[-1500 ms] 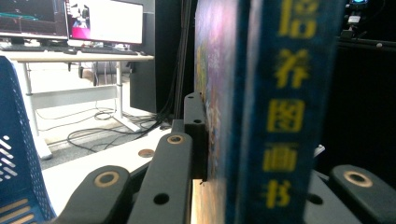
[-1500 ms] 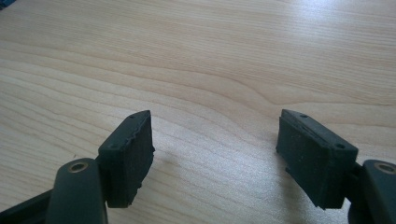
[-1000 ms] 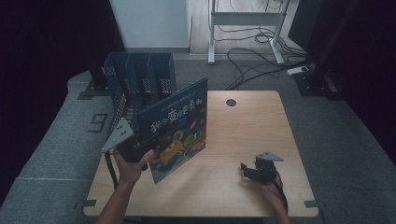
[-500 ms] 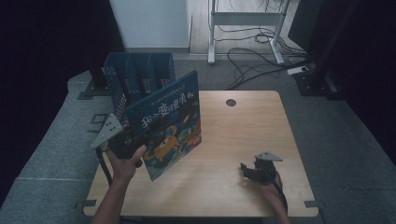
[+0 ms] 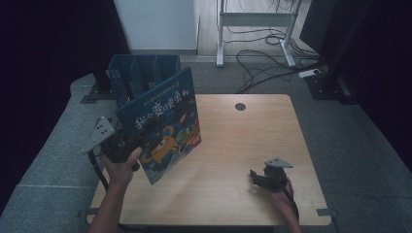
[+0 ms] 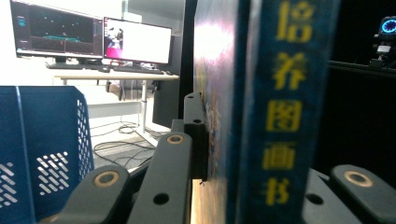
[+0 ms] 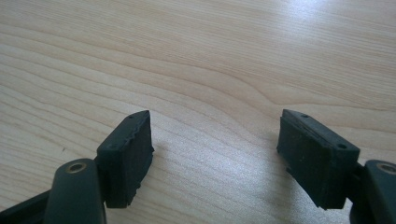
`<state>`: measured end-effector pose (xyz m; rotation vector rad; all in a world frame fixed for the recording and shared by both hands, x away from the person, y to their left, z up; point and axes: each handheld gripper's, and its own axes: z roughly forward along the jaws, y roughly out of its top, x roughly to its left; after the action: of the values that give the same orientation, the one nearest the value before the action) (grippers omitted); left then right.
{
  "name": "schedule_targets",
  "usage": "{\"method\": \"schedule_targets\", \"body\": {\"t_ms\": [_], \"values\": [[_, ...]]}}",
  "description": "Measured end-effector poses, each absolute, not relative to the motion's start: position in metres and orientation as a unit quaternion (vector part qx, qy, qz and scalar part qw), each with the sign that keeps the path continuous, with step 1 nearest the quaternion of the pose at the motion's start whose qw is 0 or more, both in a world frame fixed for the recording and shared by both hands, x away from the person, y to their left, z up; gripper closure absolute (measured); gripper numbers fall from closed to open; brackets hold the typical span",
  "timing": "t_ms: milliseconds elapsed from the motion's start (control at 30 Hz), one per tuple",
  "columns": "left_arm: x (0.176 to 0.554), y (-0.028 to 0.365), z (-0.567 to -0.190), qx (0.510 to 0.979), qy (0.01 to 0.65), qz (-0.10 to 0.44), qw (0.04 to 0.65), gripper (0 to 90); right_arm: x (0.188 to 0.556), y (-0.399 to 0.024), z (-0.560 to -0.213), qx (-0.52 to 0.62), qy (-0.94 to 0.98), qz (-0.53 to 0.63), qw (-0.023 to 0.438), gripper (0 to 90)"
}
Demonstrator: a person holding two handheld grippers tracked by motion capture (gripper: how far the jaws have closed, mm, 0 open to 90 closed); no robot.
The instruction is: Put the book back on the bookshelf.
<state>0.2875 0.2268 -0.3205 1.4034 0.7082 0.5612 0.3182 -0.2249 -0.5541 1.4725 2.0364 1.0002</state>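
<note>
A blue picture book (image 5: pixel 167 116) with yellow characters on its cover is held upright above the left part of the wooden table (image 5: pixel 252 141). My left gripper (image 5: pixel 136 142) is shut on its lower left edge. In the left gripper view the book's spine (image 6: pixel 285 116) stands between the jaws of the left gripper (image 6: pixel 252 154). Just behind the book stands a blue slotted file rack (image 5: pixel 141 77), which shows again as a mesh wall (image 6: pixel 42 154). My right gripper (image 5: pixel 265 177) rests low at the table's front right. Its jaws (image 7: pixel 219 154) are open over bare wood with nothing between them.
The rack sits at the table's far left corner. A cable hole (image 5: pixel 240 106) lies near the far edge. Cables (image 5: pixel 262 53) and a desk frame (image 5: pixel 255 19) are on the floor beyond. Monitors (image 6: pixel 93 39) glow on a desk in the left gripper view.
My left hand has carried the book to the left and a little farther back, closer to the rack. The right gripper has stayed where it was.
</note>
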Motion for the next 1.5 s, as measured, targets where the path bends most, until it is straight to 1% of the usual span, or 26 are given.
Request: {"method": "schedule_targets", "body": {"t_ms": [1500], "values": [[0.310, 0.256, -0.311, 0.585, 0.365, 0.286, 0.665, 81.6, 0.318, -0.224, -0.554, 0.529, 0.738, 0.356, 0.221, 25.5]]}}
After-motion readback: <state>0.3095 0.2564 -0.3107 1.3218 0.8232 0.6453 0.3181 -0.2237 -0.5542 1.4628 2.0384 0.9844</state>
